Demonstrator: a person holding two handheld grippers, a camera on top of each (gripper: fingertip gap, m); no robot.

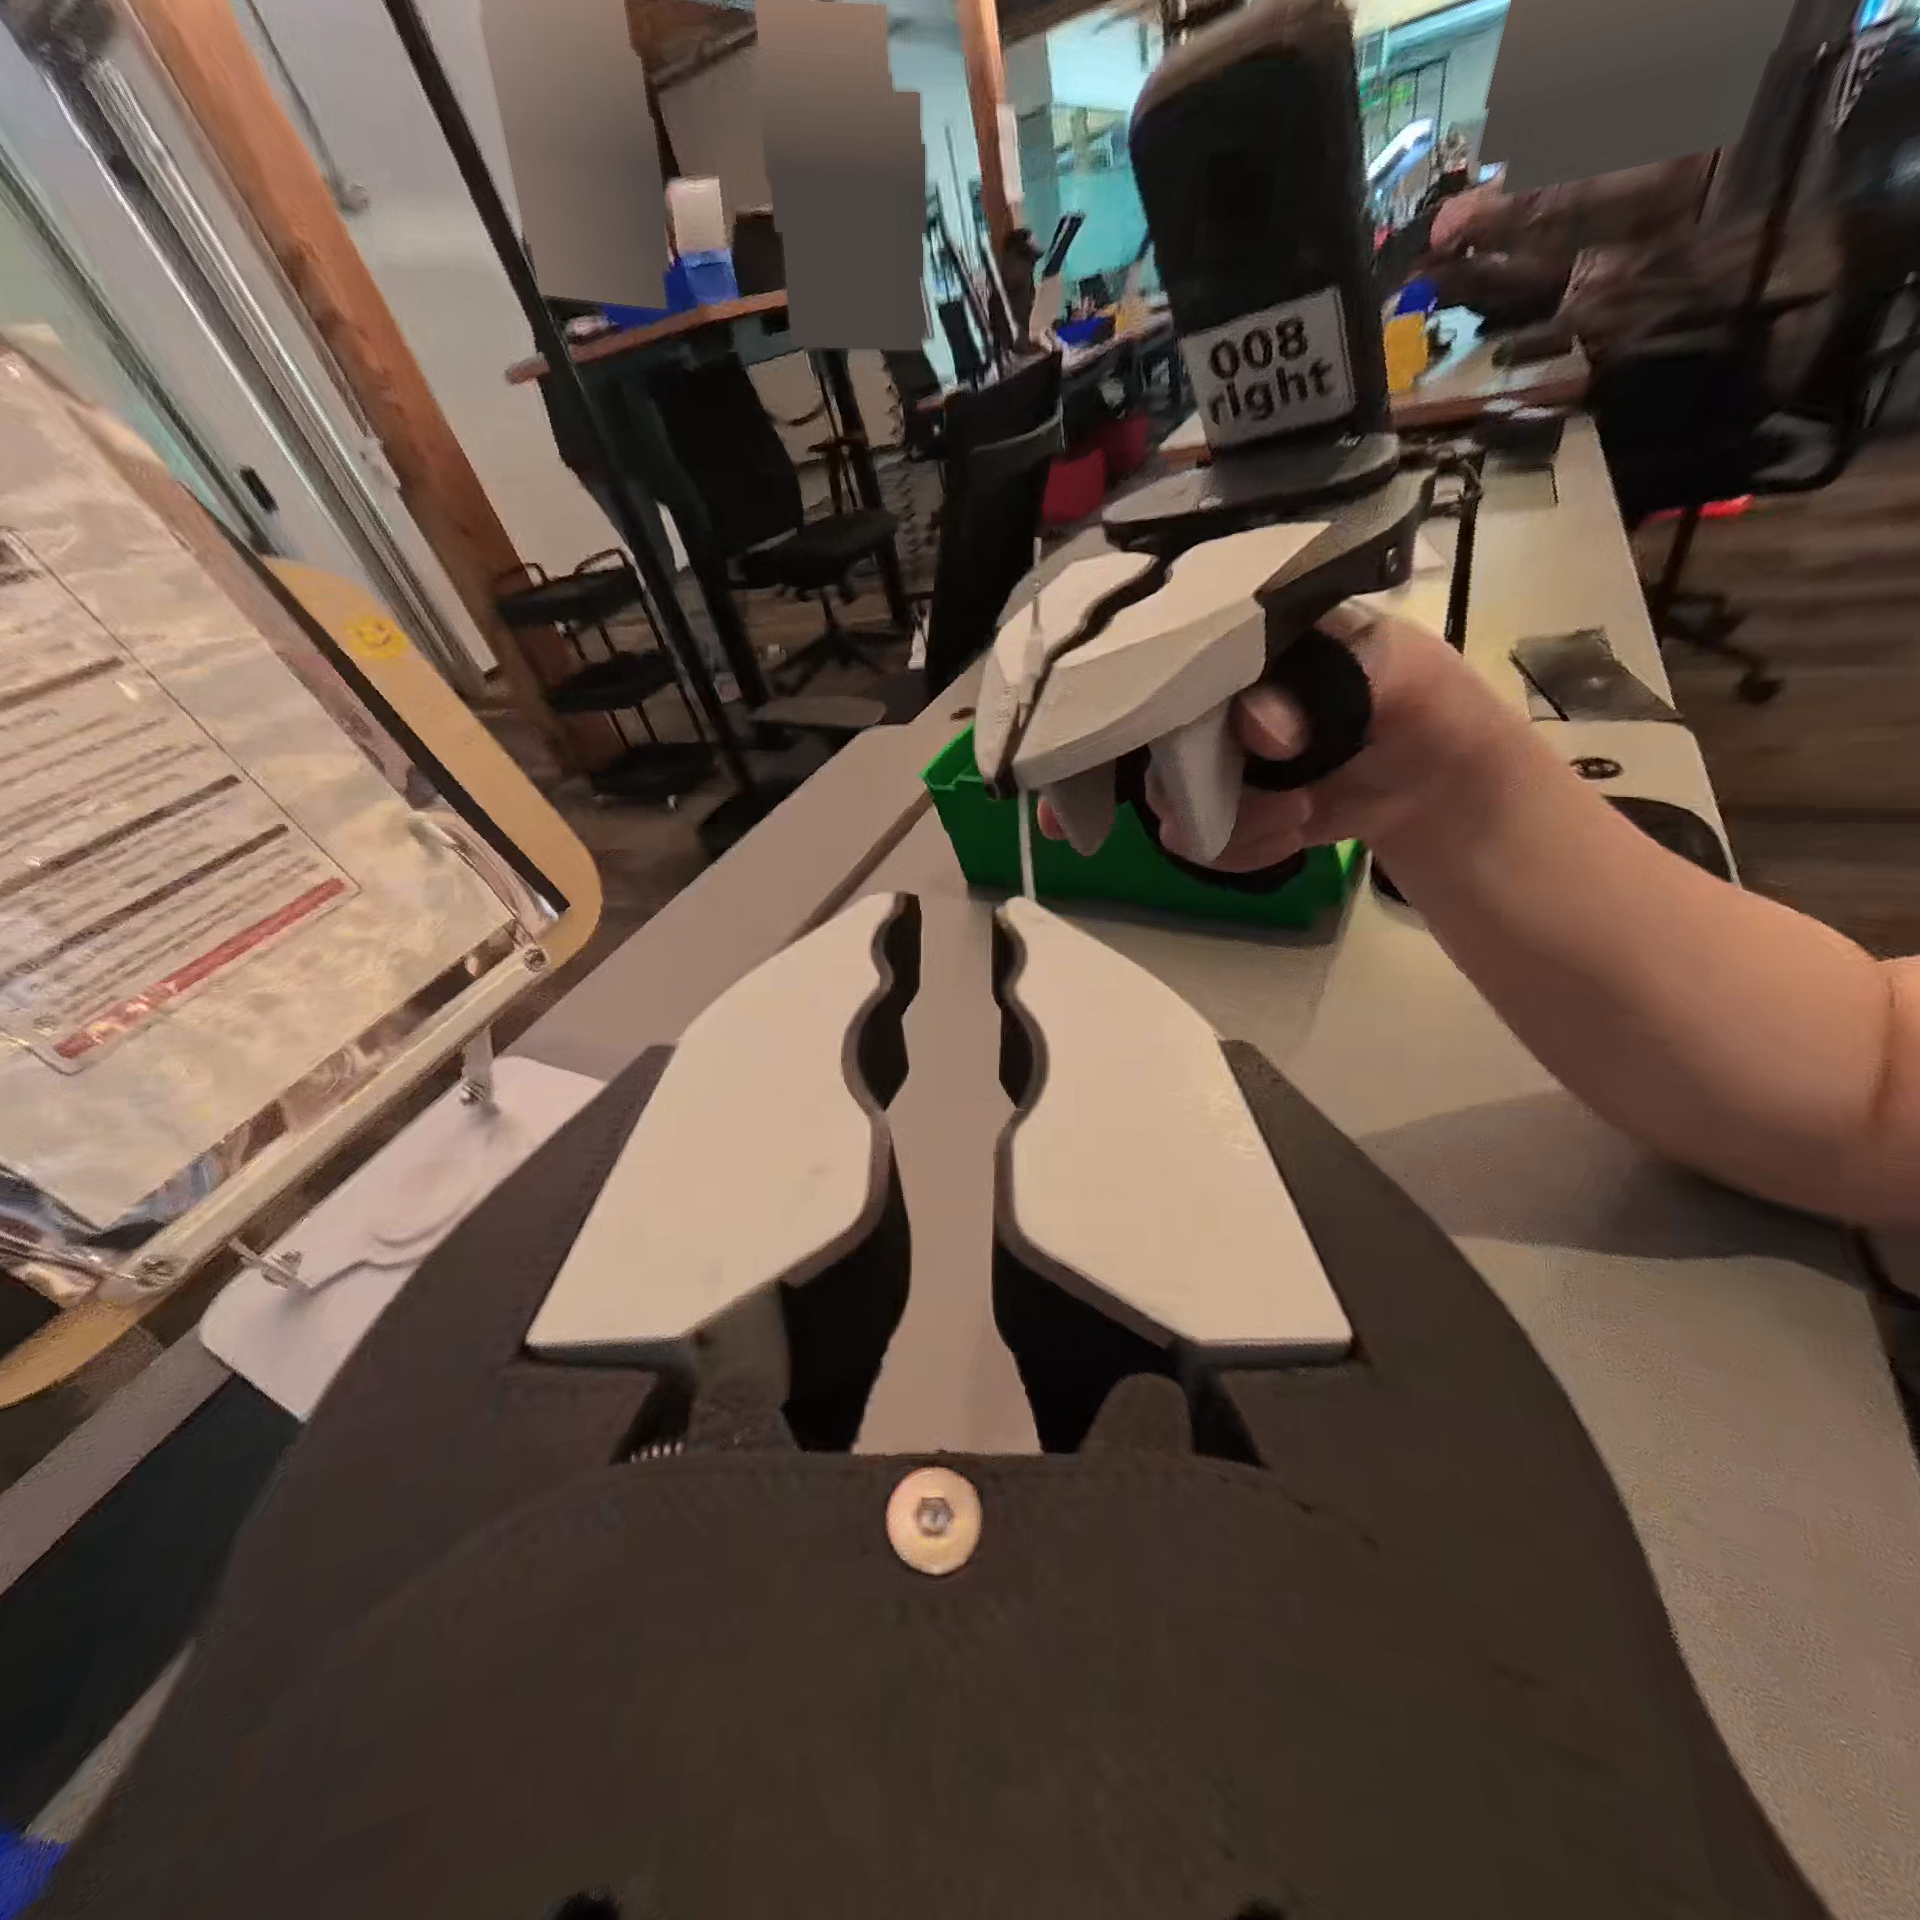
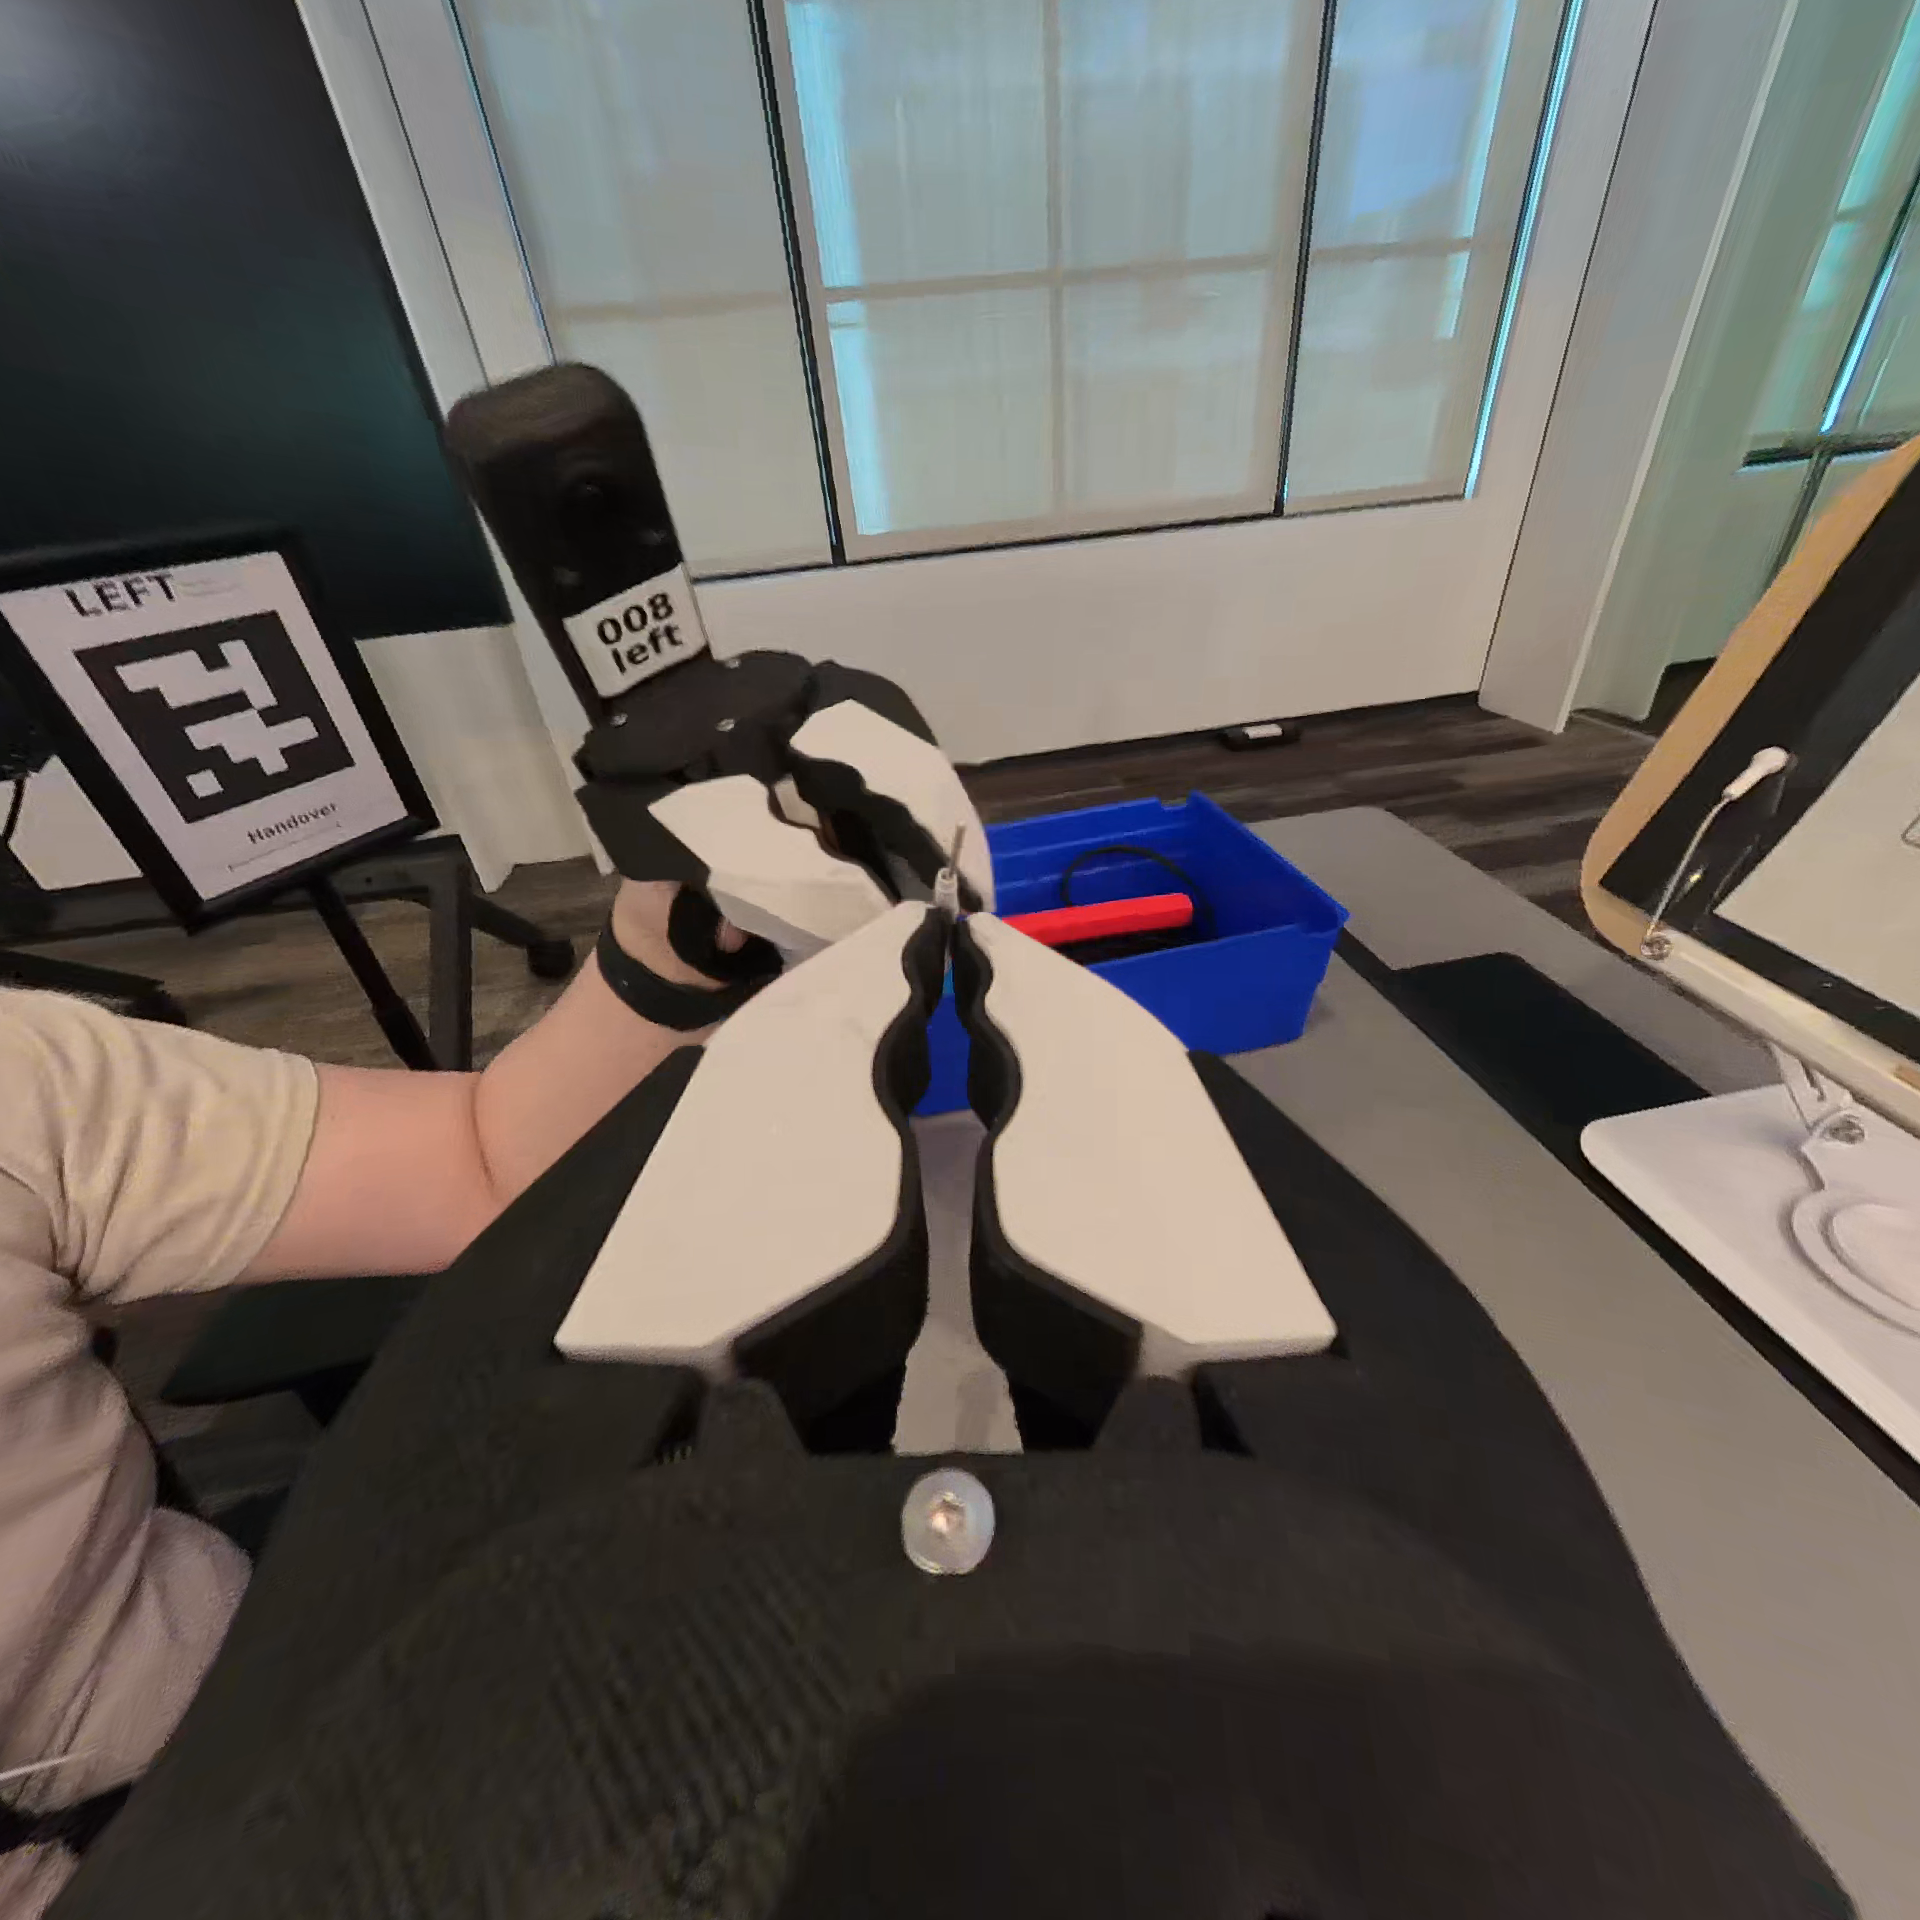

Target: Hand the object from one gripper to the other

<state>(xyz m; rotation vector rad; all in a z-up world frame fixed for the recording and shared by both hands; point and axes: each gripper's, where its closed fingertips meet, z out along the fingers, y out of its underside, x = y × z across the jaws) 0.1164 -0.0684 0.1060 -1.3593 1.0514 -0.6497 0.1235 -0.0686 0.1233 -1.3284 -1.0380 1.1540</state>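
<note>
A thin white stick (image 1: 1029, 665) stands upright, pinched in my right gripper (image 1: 1000, 774), which is shut on it above the grey table (image 1: 1195, 997). In the right wrist view the stick's tip (image 2: 948, 878) pokes up just past the shut right gripper (image 2: 948, 927). My left gripper (image 1: 956, 914) is open and empty, its fingertips just below and in front of the stick's lower end. In the right wrist view the left gripper (image 2: 883, 831) sits just behind the stick, jaws apart.
A green bin (image 1: 1049, 868) sits on the table behind the right gripper. A blue bin (image 2: 1257, 935) holds a red bar (image 2: 1101, 920) and a black cable. A tilted framed board (image 1: 208, 831) on a white stand stands beside the table. A marker sign (image 2: 208, 727) stands farther off.
</note>
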